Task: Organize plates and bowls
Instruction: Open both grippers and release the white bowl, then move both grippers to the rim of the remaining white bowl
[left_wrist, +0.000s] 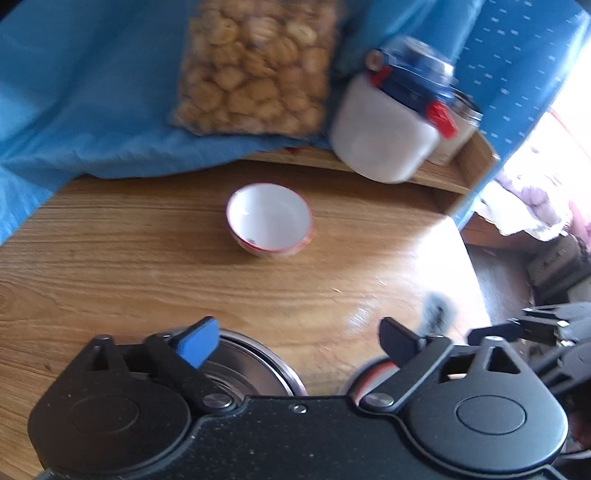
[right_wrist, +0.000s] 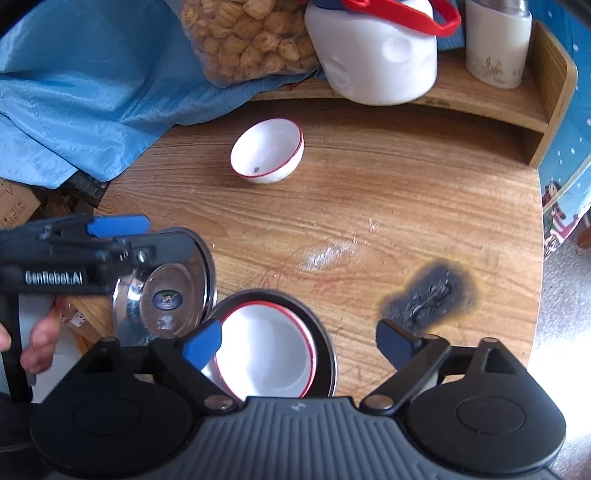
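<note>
A small white bowl with a red rim (left_wrist: 271, 223) (right_wrist: 267, 153) stands alone mid-table. A second red-rimmed white bowl (right_wrist: 267, 356) sits in a steel plate (right_wrist: 327, 349) at the near edge. Another steel plate (right_wrist: 166, 284) (left_wrist: 243, 363) lies to its left. My left gripper (left_wrist: 299, 341) is open and empty above the near plates; it also shows in the right wrist view (right_wrist: 122, 230) over the left steel plate. My right gripper (right_wrist: 299, 345) is open and empty above the bowl in the plate; part of it shows at the left view's right edge (left_wrist: 546, 326).
The wooden table (right_wrist: 369, 206) has a black burn mark (right_wrist: 430, 291) at the right. A raised back shelf holds a bag of biscuits (right_wrist: 243, 37), a white jug with a red handle (right_wrist: 376, 55) and a white container (right_wrist: 496, 44). Blue cloth (right_wrist: 74, 92) drapes the left.
</note>
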